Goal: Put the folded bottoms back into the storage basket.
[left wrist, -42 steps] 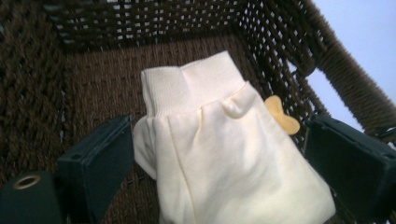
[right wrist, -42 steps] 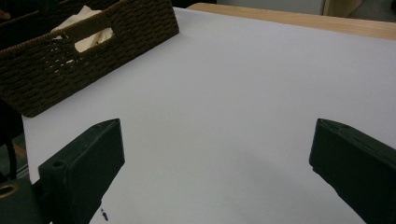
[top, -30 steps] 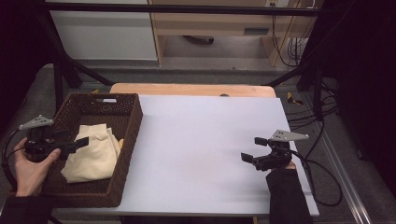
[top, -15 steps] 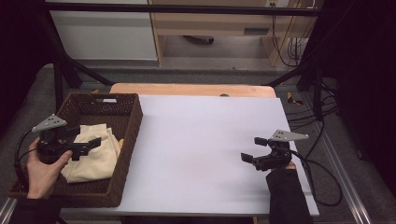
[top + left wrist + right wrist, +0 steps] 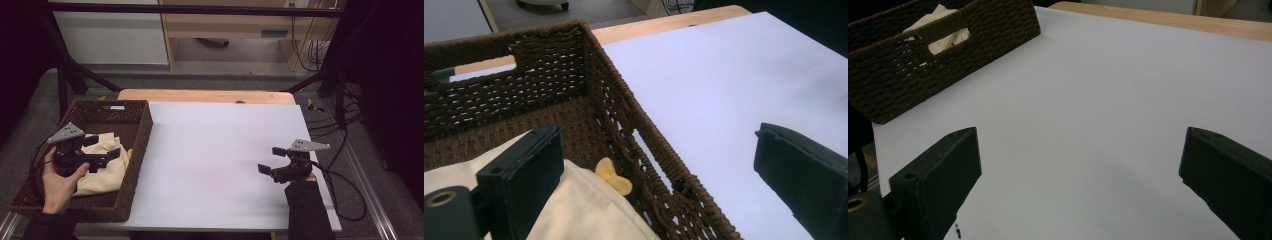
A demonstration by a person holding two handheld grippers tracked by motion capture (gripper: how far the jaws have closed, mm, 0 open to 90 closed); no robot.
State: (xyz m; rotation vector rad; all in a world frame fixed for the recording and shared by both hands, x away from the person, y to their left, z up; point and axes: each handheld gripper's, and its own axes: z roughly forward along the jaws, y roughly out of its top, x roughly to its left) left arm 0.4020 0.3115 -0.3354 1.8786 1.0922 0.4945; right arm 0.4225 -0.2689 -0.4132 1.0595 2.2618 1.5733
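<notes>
A brown wicker basket (image 5: 142,131) stands on the left part of the table, and a cream cloth (image 5: 109,175) lies crumpled inside it. My left gripper (image 5: 105,148) hovers open over the cloth, its jaws pointing right toward the basket's right wall (image 5: 619,105). In the left gripper view, one finger (image 5: 526,170) lies over the cloth (image 5: 589,212), next to a small yellow bow-shaped piece (image 5: 613,176). My right gripper (image 5: 270,160) is open and empty above the white sheet (image 5: 215,150) at the right. The basket (image 5: 948,55) is far off in the right gripper view.
The white sheet (image 5: 1108,75) covers most of the wooden tabletop (image 5: 200,95). Black frame bars (image 5: 65,75) and cables (image 5: 345,165) run along the table's sides. A pale cabinet (image 5: 115,35) stands behind the table.
My left gripper has moved forward and to the right over the basket, so its jaws now reach past the cloth toward the right wall. The right gripper has stayed still.
</notes>
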